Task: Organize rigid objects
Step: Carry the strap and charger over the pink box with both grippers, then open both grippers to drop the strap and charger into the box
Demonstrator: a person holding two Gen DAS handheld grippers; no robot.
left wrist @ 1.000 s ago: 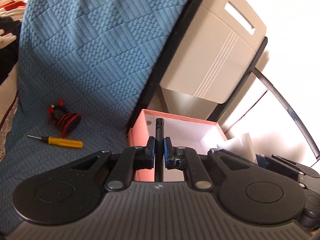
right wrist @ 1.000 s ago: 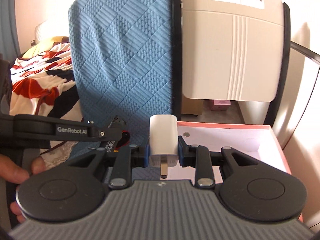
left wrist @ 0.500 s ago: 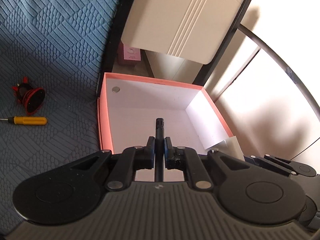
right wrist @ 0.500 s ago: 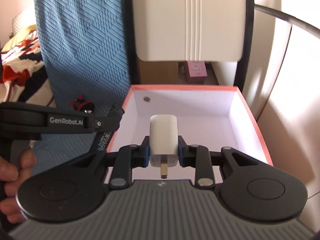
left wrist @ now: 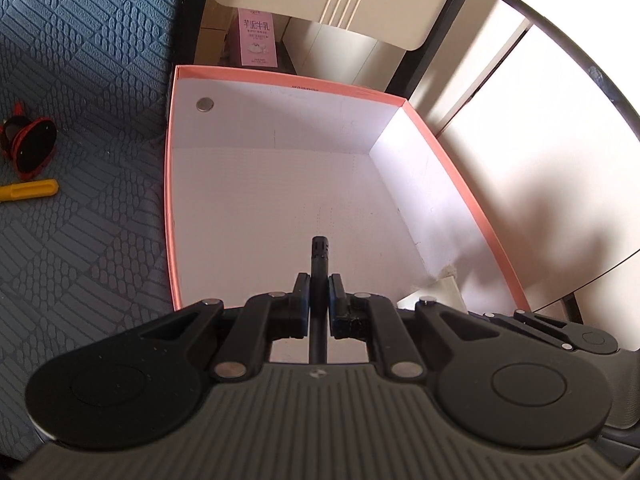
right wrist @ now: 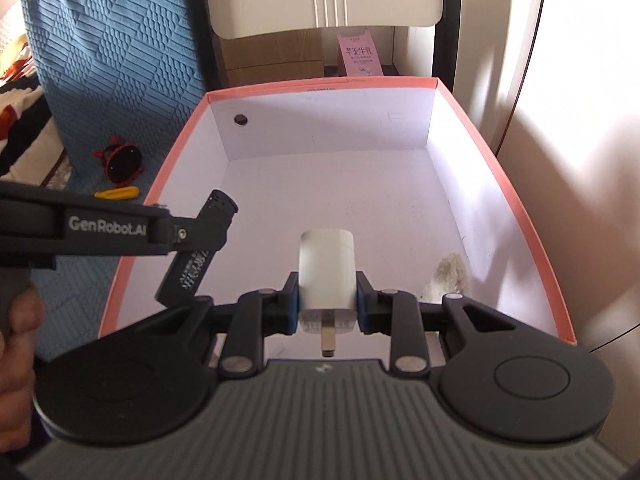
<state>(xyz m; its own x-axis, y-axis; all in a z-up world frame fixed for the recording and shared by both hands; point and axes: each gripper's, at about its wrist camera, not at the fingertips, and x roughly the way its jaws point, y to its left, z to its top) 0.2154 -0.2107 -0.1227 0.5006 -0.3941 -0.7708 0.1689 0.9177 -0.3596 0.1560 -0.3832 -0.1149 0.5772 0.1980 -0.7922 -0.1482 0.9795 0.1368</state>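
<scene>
Box (right wrist: 492, 168) below you, pink-rimmed, white inside. Your left gripper (left wrist: 319, 296) pinches a slim black lighter (left wrist: 319, 264) over the box floor; your right gripper (right wrist: 327, 300) clamps a white plug adapter (right wrist: 326, 268), prongs toward you. At nine o'clock outside the box, a yellow screwdriver (left wrist: 30, 190) lies near a red-and-black spool (left wrist: 32, 152) on the blue cloth (left wrist: 88, 80).

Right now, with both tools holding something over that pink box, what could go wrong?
1. The left tool pinches the slim black lighter near its middle; it could pivot or slip before release.
2. The two tools sit close together over the pink box, so they might bump each other.
3. The white charger plug in the right tool could land prongs-down on the box's bare floor and bounce or tip.
</scene>
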